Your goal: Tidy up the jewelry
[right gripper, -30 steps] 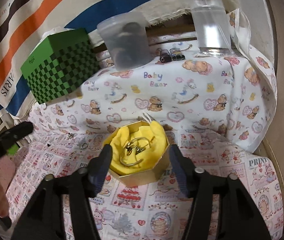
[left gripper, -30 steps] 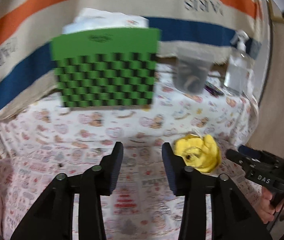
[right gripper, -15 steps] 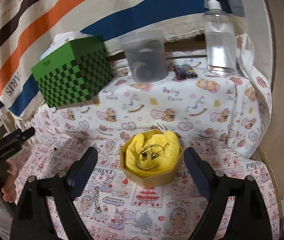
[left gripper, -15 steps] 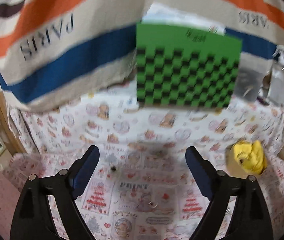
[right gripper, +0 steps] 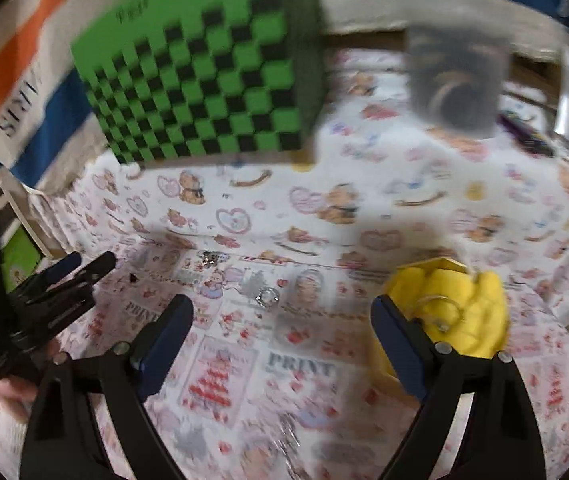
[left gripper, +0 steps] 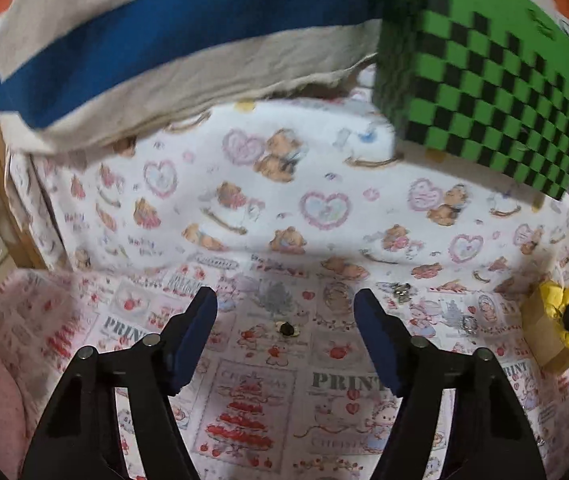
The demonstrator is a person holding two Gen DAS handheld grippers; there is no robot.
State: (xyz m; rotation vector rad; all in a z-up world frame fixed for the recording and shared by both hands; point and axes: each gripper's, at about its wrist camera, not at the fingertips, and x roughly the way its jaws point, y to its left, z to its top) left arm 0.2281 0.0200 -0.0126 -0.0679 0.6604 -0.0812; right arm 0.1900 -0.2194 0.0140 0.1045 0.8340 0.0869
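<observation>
My left gripper (left gripper: 285, 320) is open and empty, low over the printed cloth. A small dark earring (left gripper: 285, 328) lies on the cloth between its fingertips. A silver piece (left gripper: 401, 292) and a ring (left gripper: 469, 324) lie to the right. The gold box with yellow lining (left gripper: 546, 332) stands at the far right. My right gripper (right gripper: 281, 322) is open and empty. A silver ring (right gripper: 267, 296) lies just ahead of it. The yellow-lined box (right gripper: 464, 300), holding a bangle, sits beside its right finger (right gripper: 400, 340). The left gripper (right gripper: 64, 280) shows at the left.
A green checkered box (left gripper: 484, 80) stands on the raised back shelf, also in the right wrist view (right gripper: 204, 92). A grey plastic tub (right gripper: 456, 80) stands to its right. A striped cloth (left gripper: 164, 40) hangs behind. A silver cluster (right gripper: 210, 258) lies near the step.
My left gripper has swung left and down toward the dark earring. My right gripper has moved left off the yellow box, which now sits at its right. Both views are blurred by motion.
</observation>
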